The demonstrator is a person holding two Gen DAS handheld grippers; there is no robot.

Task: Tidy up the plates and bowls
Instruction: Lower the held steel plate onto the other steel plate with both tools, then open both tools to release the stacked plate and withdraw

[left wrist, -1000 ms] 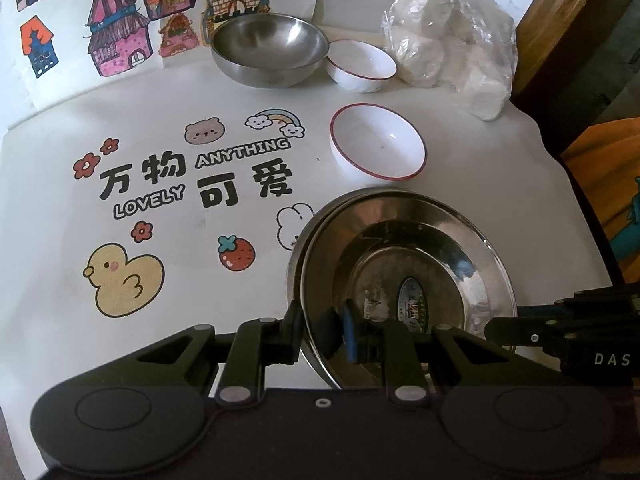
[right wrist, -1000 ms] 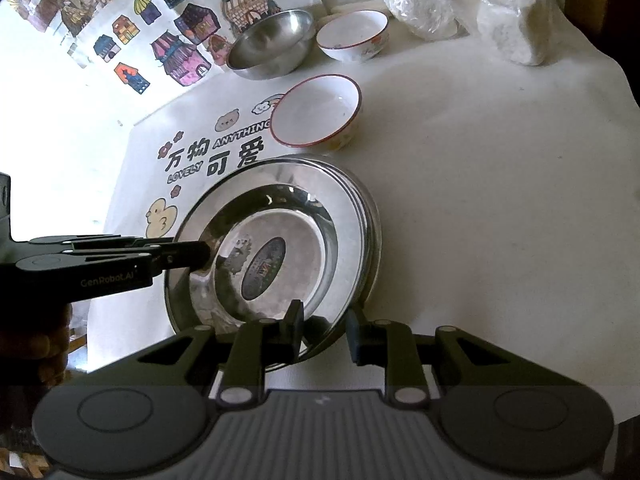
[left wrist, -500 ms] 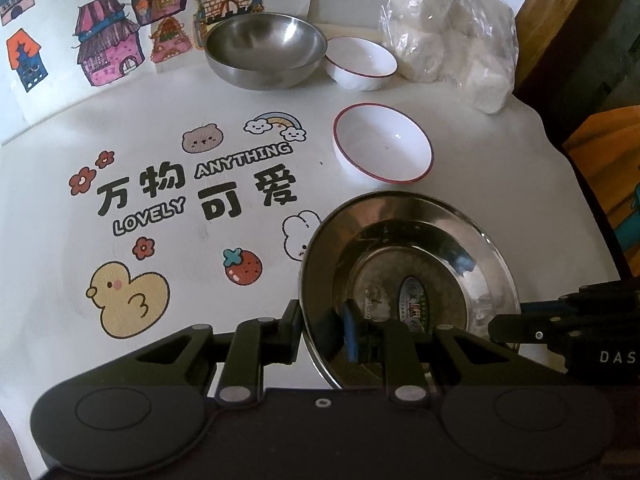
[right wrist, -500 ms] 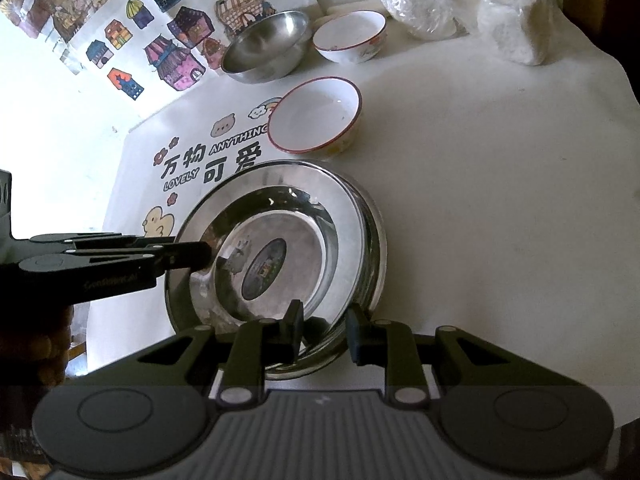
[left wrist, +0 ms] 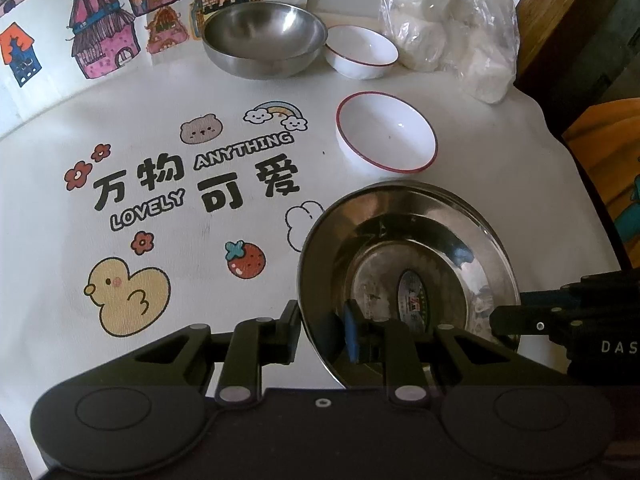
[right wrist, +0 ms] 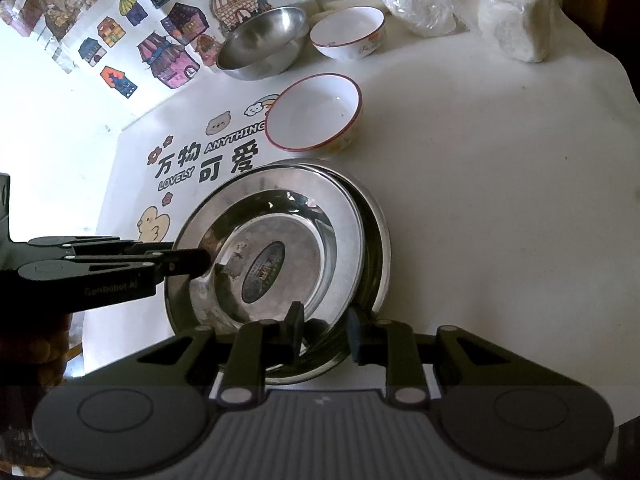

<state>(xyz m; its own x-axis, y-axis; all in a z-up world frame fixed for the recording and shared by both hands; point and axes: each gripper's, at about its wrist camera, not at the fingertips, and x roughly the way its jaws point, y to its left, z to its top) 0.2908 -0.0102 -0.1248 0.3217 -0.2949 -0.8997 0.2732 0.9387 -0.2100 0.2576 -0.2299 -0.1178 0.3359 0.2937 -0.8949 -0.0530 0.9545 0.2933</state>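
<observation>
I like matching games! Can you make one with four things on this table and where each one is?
Things:
1. top steel plate
2. steel bowl
3. near white bowl
4. bag of white lumps

Places:
A. at the back, in front of the house drawings
B. far right corner of the table
C. just behind the plates, beside the rainbow picture
D. on another steel plate, its rim between both tongs

Pairs: 1-D, 2-A, 3-C, 4-B
</observation>
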